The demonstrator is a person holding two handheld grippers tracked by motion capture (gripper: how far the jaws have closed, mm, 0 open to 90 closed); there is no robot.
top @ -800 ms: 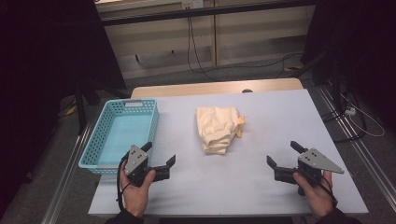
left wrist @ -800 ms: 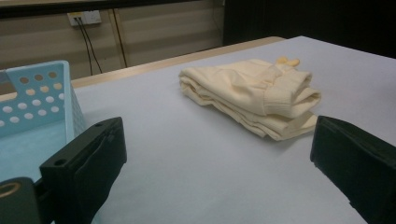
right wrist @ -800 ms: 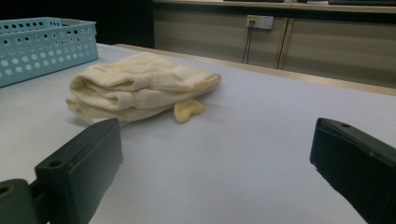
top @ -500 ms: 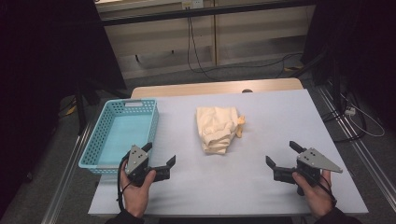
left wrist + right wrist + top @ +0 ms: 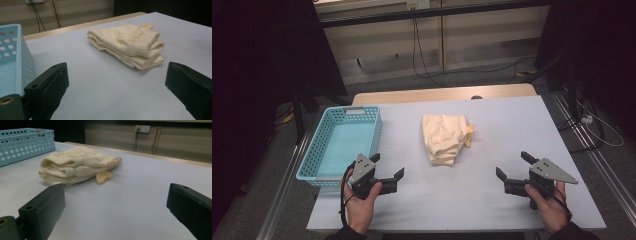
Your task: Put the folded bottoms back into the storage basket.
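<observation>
A folded cream garment lies in the middle of the white table, with a small yellow tab sticking out at its right side. My left gripper rests open near the front left, just right of the blue basket, empty. My right gripper rests open near the front right, also empty. In the left gripper view the garment lies ahead between the jaws. The right gripper view shows the garment ahead to the left, with the basket behind it.
The perforated blue basket stands empty at the table's left edge. Beyond the far wooden edge are cables on the floor and dark stands at both sides. Bare table surface surrounds the garment.
Both grippers stay almost where they were; the right one has shifted very slightly. Garment and basket have not moved.
</observation>
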